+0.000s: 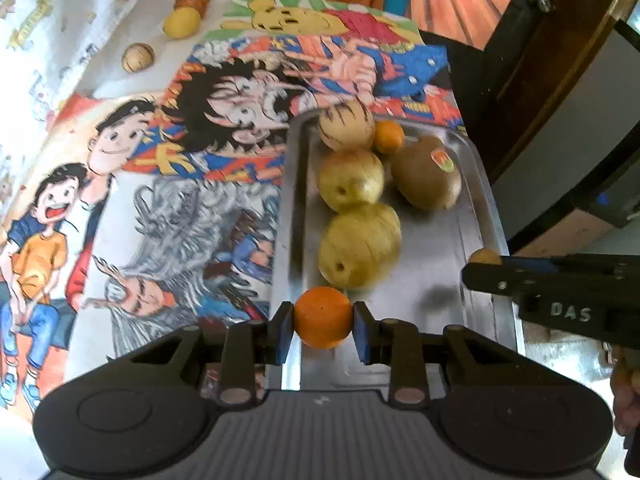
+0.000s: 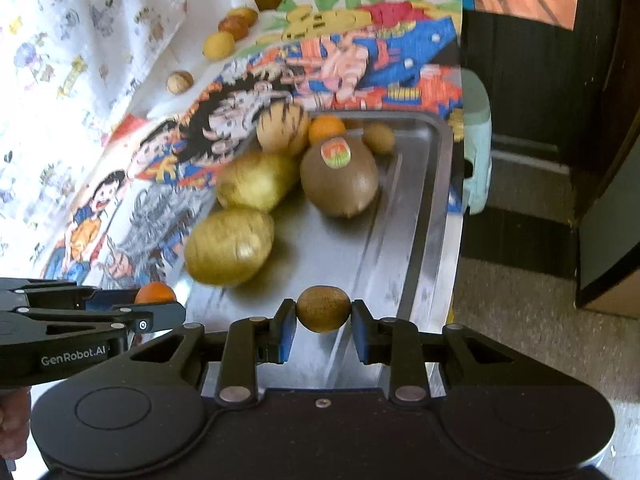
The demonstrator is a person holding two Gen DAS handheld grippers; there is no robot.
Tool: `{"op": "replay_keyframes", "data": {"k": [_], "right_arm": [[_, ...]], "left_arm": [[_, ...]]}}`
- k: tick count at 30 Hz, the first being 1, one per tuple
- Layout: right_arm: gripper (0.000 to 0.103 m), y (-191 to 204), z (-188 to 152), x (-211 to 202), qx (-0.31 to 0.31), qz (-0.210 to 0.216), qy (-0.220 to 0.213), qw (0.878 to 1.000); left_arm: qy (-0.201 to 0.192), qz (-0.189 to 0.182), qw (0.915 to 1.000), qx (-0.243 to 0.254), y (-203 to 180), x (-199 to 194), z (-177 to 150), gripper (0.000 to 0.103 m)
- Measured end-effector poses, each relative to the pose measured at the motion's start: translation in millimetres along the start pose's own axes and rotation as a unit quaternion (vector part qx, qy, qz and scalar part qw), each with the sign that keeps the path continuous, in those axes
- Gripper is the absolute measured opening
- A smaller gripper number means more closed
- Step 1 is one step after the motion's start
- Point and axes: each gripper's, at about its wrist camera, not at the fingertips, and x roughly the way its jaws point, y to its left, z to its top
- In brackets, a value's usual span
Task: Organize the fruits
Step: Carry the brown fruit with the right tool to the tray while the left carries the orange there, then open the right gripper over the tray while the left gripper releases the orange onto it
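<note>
The left hand-held gripper (image 1: pixel 323 323) is pinching a small orange (image 1: pixel 323 317) between its blue pads. In the left view the orange sits low in the middle of the frame, over the near left rim of a shiny metal tray (image 1: pixel 452 240).

The right hand-held gripper (image 2: pixel 323 315) is pinching a little brown kiwi (image 2: pixel 323 309). In the right view that kiwi is low in the middle of the frame, over the near end of the tray. Each hand-held gripper pokes into the other's view from the side.

More fruit lies in the tray. Two yellow-green pears (image 1: pixel 358 246) lie one behind the other along the left side. Behind them is a pale striped fruit (image 1: pixel 347 125), touching a second small orange (image 1: pixel 389 136) at the far end. A big kiwi (image 1: pixel 426 176) with a sticker lies just beside the pears, right of the middle. The right view also shows another little kiwi (image 2: pixel 378 138) at the far end, near the right rim.

The tray rests on a surface covered with bright cartoon cloth (image 1: pixel 160 184). In the upper left of the frame, well apart from the tray, a few loose fruits stay on the white cloth: a walnut (image 1: pixel 137 57), a yellow fruit (image 1: pixel 182 22) and a brown one (image 1: pixel 192 0) behind it.
</note>
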Motion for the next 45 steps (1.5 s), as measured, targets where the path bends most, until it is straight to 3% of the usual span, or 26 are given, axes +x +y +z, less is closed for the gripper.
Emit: {"op": "replay_keyframes", "data": {"k": [13,34,38,43,45], "right_arm": [[0.032,1.4,-10.8,6.5,-0.021,0.005,0.029,0.999],[0.032,0.0,-11.2,6.1,-0.023,0.005,0.028,0.999],[0.039,0.2,-11.6,5.6,-0.025,0.004,0.029,0.999],[0.046,-2.9,-11.6,2.8,-0.023,0.003,0.03,0.999],[0.048,-4.4,-12.2,-1.4,-0.022,0.001,0.028,0.999]], "left_arm": [[0.025,0.005,0.9996,-0.008,-4.0,9.3,-11.1,0.034],[0.045,0.013,0.9989,-0.006,-3.8,15.1,-13.6,0.035],[0.051,0.012,0.9986,-0.008,-2.8,15.3,-13.3,0.036],[0.058,-0.001,0.9983,-0.003,-4.2,11.9,-14.7,0.052],[0.059,0.001,0.9983,0.002,-6.3,9.6,-16.0,0.054]]}}
